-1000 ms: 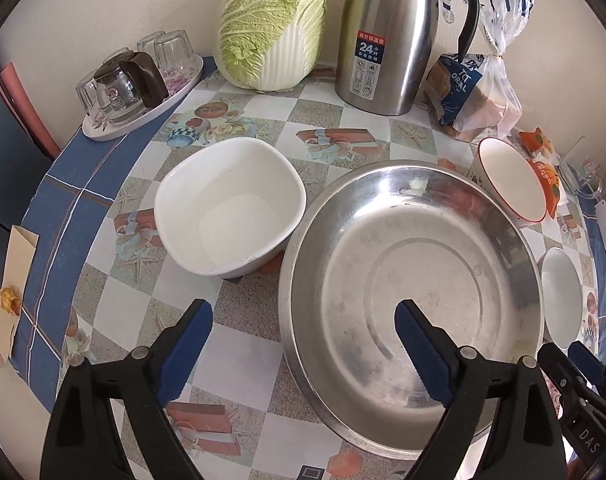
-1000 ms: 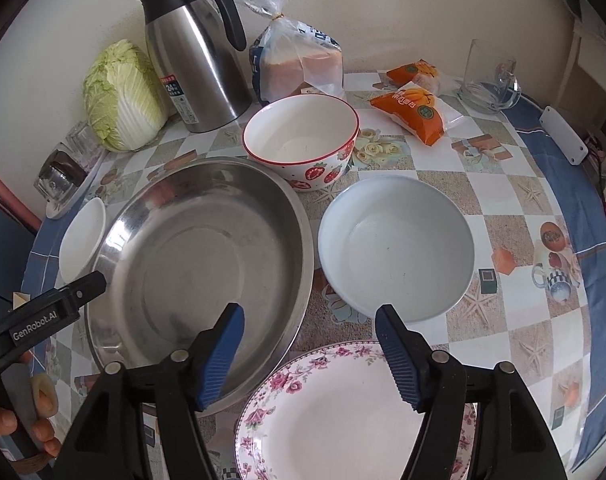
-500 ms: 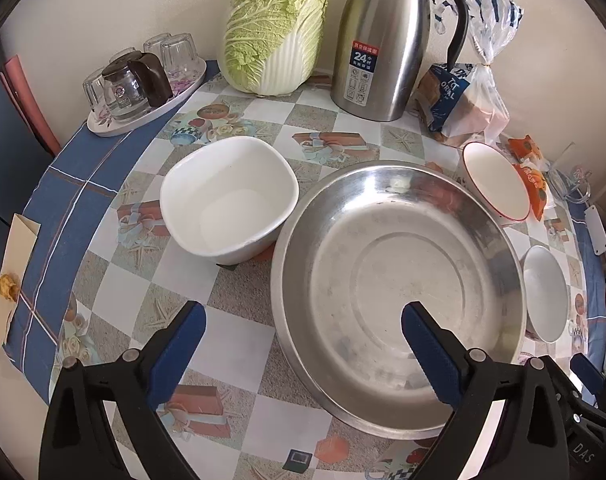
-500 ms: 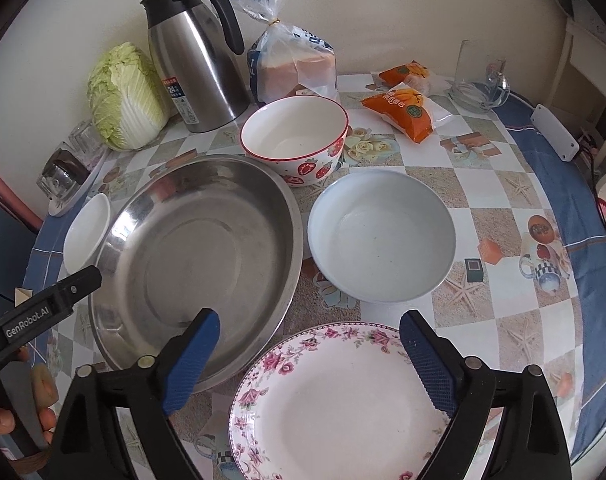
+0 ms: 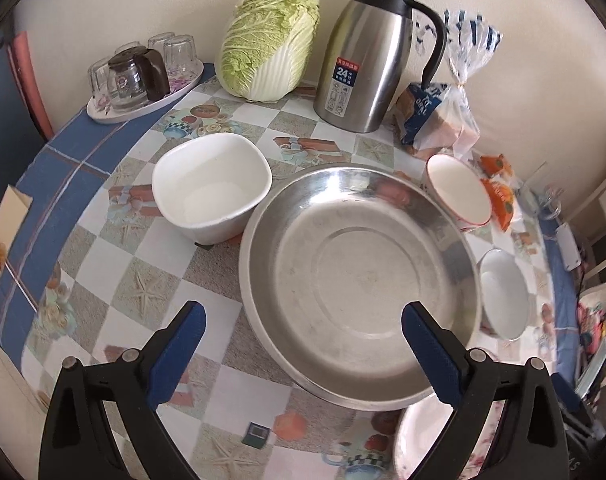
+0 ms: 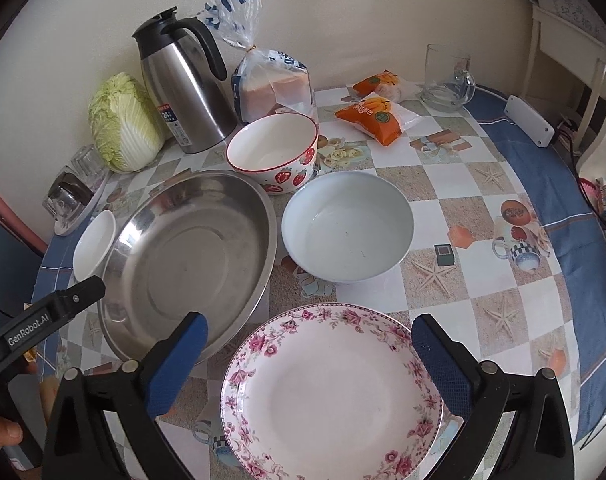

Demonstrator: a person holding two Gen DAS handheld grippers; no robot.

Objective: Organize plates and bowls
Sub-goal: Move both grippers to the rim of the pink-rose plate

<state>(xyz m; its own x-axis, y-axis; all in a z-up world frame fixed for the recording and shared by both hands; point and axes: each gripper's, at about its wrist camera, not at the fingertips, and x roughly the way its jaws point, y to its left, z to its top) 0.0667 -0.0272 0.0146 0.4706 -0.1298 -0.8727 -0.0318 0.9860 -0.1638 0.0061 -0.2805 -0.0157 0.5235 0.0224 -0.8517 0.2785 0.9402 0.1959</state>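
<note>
A large steel basin (image 5: 359, 280) (image 6: 191, 260) sits mid-table. A white squarish bowl (image 5: 211, 188) (image 6: 95, 244) stands to its left. A strawberry bowl (image 6: 273, 152) (image 5: 459, 190) stands behind it, and a pale round bowl (image 6: 347, 226) (image 5: 503, 294) to its right. A floral plate (image 6: 331, 392) lies at the near edge. My left gripper (image 5: 303, 332) is open and empty above the basin's near rim. My right gripper (image 6: 309, 344) is open and empty above the floral plate.
At the back stand a napa cabbage (image 5: 271, 40), a steel thermos jug (image 5: 367, 56), a bread bag (image 6: 273, 80), orange snack packets (image 6: 377, 114), a glass mug (image 6: 447, 76) and a tray of glasses (image 5: 143, 76). A white box (image 6: 529, 120) lies at the right.
Both grippers have pulled back and risen, so more of the table shows. The right gripper's jaws have opened wider. No dish has moved.
</note>
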